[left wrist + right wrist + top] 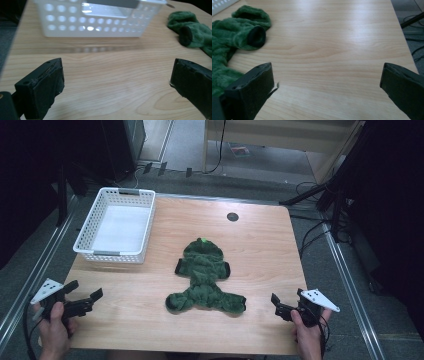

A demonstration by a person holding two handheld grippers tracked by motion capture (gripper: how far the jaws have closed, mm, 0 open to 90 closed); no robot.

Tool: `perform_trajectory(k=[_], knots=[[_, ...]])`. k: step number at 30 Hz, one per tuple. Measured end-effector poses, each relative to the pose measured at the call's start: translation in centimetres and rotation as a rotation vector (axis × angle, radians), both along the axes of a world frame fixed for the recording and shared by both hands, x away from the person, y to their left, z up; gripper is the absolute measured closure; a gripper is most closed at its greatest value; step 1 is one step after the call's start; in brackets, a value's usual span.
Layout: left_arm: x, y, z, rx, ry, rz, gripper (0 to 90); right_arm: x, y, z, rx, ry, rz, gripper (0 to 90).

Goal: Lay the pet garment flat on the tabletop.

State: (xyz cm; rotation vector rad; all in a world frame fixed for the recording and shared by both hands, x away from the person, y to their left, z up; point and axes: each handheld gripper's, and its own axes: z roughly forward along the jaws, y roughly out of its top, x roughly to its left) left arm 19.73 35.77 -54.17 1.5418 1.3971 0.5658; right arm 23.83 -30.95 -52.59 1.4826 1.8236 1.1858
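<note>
A green fuzzy hooded garment lies spread flat in the middle of the wooden table, hood toward the far side. My left gripper hovers near the table's front left corner, open and holding nothing. In the left gripper view its jaws stand wide apart over bare wood, with the garment off to the right. My right gripper is near the front right, also open and holding nothing. In the right gripper view its jaws frame bare wood, and a black-cuffed sleeve of the garment lies to the left.
A white perforated basket stands at the table's back left; its near wall faces my left gripper. A small dark grommet sits near the far edge. Cables and dark stands lie on the floor to the right of the table.
</note>
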Motion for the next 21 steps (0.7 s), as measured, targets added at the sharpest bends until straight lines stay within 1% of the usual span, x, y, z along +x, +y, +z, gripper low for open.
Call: perform_trajectory(k=[1,2,3,4,5,6,7,8,9,10,11,13,14,15,17,21], knots=[[-0.3,1.0,-0.1,0.003,0.002,0.02,0.0,-0.1,-0.3,-0.1,0.001,0.007,-0.005,0.0],[-0.3,1.0,-0.1,0.003,0.002,0.02,0.0,-0.1,-0.3,-0.1,0.001,0.007,-0.005,0.0],[-0.5,1.6,-0.2,0.008,0.003,0.03,0.0,-0.1,-0.5,-0.2,0.0,0.009,-0.008,0.0],[-0.7,2.3,-0.3,0.022,0.011,0.046,0.0,-0.1,-1.1,-0.5,0.002,0.019,-0.008,0.0],[-0.7,2.3,-0.3,0.022,0.011,0.046,0.0,-0.2,-1.3,-0.6,-0.001,0.021,-0.007,0.0],[-0.9,2.7,-0.4,0.022,0.014,0.051,0.0,-0.2,-1.5,-0.7,-0.004,0.031,-0.011,0.0],[-1.0,3.3,-0.5,0.0,0.015,0.058,0.0,-0.3,-1.8,-0.9,-0.007,0.036,-0.011,0.0],[-1.0,3.3,-0.5,0.0,0.015,0.058,0.0,-0.3,-1.8,-0.9,-0.007,0.036,-0.011,0.0],[-1.0,3.5,-0.6,-0.027,0.013,0.06,0.0,-0.3,-2.0,-1.2,-0.007,0.042,-0.014,0.0],[-1.0,3.6,-0.7,-0.041,0.012,0.061,0.0,-0.3,-2.4,-1.6,-0.002,0.054,-0.014,0.0],[-0.8,3.6,-0.8,-0.046,0.013,0.063,0.0,-0.3,-2.8,-1.9,0.033,0.079,-0.02,0.0],[-0.6,3.5,-1.0,-0.041,0.015,0.058,0.0,-0.3,-2.9,-1.9,0.038,0.076,-0.021,0.0],[-0.5,3.4,-1.0,-0.037,0.017,0.058,0.0,-0.2,-2.9,-1.9,0.049,0.07,-0.02,0.0],[-0.4,3.3,-1.0,-0.03,0.021,0.054,0.0,-0.1,-2.7,-2.0,0.046,0.078,-0.02,0.0],[-0.3,3.1,-1.1,-0.019,0.025,0.048,0.0,0.0,-2.6,-2.1,0.039,0.079,-0.014,0.0],[-0.2,3.1,-1.2,-0.025,0.029,0.047,0.0,0.2,-2.5,-2.2,0.038,0.087,-0.009,0.0]])
